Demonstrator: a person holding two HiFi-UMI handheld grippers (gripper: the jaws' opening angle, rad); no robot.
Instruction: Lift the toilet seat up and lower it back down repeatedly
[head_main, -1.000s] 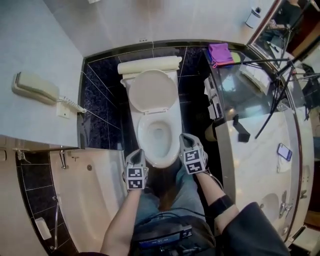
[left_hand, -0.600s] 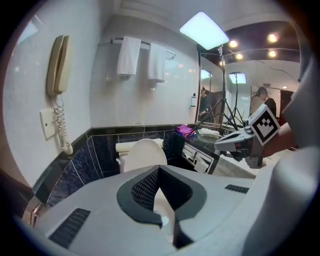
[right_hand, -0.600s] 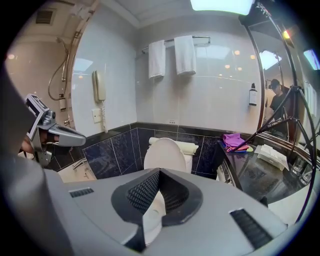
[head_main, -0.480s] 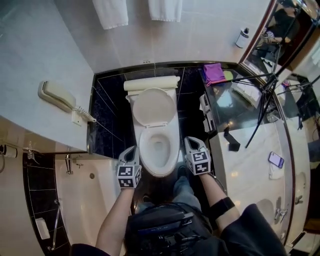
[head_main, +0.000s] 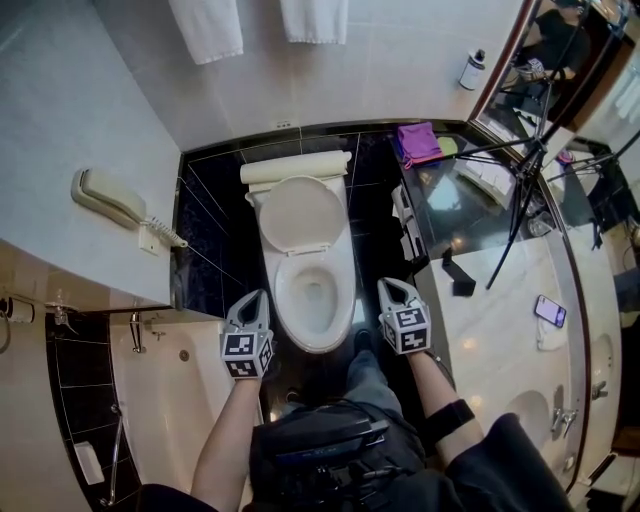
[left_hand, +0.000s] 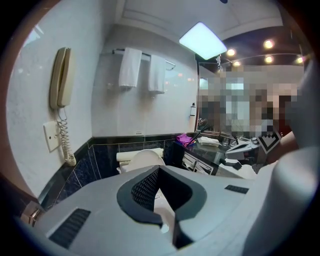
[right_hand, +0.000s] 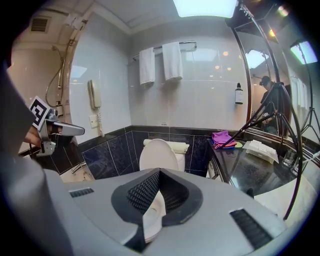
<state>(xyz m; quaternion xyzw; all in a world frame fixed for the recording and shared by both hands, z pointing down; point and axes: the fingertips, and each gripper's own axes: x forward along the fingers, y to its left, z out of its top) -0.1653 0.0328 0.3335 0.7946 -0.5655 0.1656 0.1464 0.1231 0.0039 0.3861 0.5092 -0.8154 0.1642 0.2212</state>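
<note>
The toilet seat (head_main: 302, 215) is raised and leans back against the cistern (head_main: 295, 167), and the bowl (head_main: 284, 288) is left open below it. Whether lid and seat ring are both folded up cannot be told.

2 grippers are held in front of the toilet, 1 at each side of the bowl's front end, and both are pointed towards the back wall. The left gripper (head_main: 250, 299) is held just beside the bowl's left edge and over the rim of the bathtub (head_main: 190, 400). The right gripper (head_main: 393, 287) is held just off the bowl's right edge, above the dark floor. Neither is touching the toilet.

In each gripper view the jaws are pressed together at their tips and nothing is pinched between them.

A wall phone (head_main: 105, 197) is mounted on the left wall and 2 white towels (head_main: 205, 28) are hung on the back wall. A purple cloth (head_main: 418, 143) is laid on the glass counter (head_main: 470, 215) to the right, and a mobile phone (head_main: 549, 311) is lying further along it.
</note>
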